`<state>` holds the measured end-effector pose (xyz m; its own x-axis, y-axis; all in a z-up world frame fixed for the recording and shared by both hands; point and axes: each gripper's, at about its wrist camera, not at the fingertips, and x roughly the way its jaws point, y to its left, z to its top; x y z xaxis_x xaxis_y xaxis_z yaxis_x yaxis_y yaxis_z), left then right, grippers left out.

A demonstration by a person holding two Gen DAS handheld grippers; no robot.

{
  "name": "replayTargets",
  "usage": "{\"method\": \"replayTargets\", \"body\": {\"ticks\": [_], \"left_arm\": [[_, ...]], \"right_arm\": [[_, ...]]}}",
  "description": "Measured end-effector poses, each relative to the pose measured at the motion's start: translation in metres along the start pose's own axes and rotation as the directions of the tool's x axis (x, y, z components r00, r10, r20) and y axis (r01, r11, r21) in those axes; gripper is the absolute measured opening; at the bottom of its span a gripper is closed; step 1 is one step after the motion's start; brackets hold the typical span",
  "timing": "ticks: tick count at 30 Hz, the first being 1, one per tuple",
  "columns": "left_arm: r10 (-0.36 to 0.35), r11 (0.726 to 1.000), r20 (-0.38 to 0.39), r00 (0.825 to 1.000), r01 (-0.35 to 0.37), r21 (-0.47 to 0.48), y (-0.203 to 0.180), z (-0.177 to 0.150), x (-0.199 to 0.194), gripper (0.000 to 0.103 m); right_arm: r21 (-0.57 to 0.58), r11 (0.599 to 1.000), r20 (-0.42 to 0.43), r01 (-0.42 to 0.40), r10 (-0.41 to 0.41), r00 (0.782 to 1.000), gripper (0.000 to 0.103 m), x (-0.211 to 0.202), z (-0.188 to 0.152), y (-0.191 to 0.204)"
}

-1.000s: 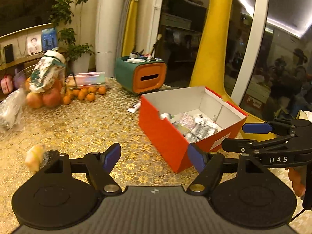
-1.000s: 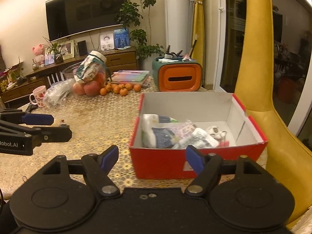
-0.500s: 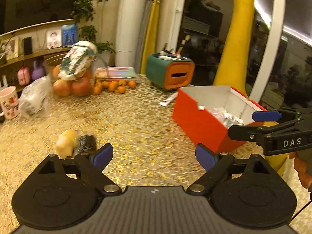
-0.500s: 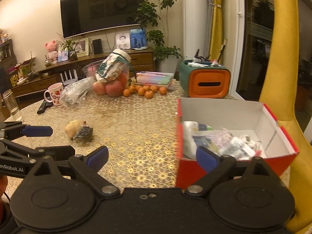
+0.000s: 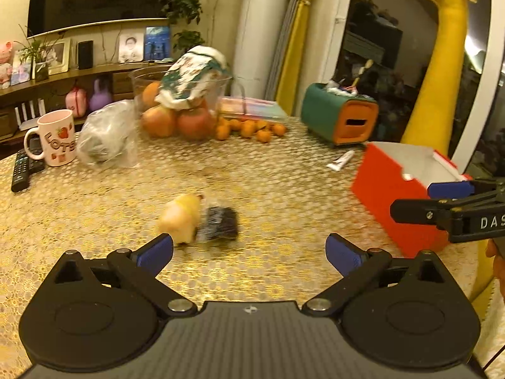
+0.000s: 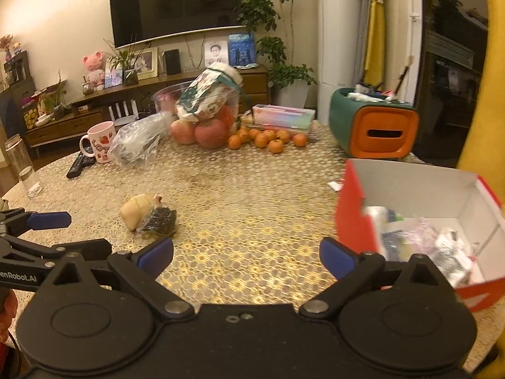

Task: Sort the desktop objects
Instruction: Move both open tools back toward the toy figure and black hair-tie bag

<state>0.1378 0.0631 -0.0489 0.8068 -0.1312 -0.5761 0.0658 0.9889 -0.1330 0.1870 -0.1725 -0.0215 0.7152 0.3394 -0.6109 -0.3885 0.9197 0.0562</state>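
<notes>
A pale yellow toy and a dark wrapped packet lie touching each other on the gold patterned table, just ahead of my left gripper. Its jaws are opening and nothing is between them. The red box holding several packets stands to the right. My right gripper is open and empty, with the box at its right and the toy and packet ahead to its left. A white tube lies behind the box.
At the back stand a pink mug, a remote, a plastic bag, a fruit bowl, small oranges and a green and orange holder. A glass bottle stands far left.
Both views have swung left: the red box slid from the middle to the right edge, and the toy and packet came to the centre. Both grippers' jaws have spread wider.
</notes>
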Motion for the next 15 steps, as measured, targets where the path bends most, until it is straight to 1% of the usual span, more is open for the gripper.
{"method": "replayTargets", "body": {"ticks": [5, 8, 12, 15], "left_arm": [[0.033, 0.999, -0.009, 0.999, -0.033, 0.020, 0.017, -0.002, 0.020, 0.103], [0.049, 0.999, -0.001, 0.999, -0.049, 0.015, 0.028, -0.001, 0.030, 0.103], [0.084, 0.996, -0.010, 0.996, -0.084, 0.006, 0.044, 0.000, 0.047, 0.103], [0.088, 0.996, -0.016, 0.996, -0.088, -0.003, 0.054, 0.000, 0.057, 0.103]], "right_arm": [[0.006, 1.000, -0.024, -0.025, 0.026, 0.999, 0.099, 0.031, 0.007, 0.012], [0.000, 0.999, -0.036, -0.041, 0.041, 0.998, 0.098, 0.050, 0.013, 0.018], [0.009, 0.997, -0.056, -0.073, 0.073, 0.996, 0.097, 0.073, 0.019, 0.025], [0.020, 0.995, -0.080, -0.098, 0.099, 0.992, 0.096, 0.091, 0.024, 0.030]]}}
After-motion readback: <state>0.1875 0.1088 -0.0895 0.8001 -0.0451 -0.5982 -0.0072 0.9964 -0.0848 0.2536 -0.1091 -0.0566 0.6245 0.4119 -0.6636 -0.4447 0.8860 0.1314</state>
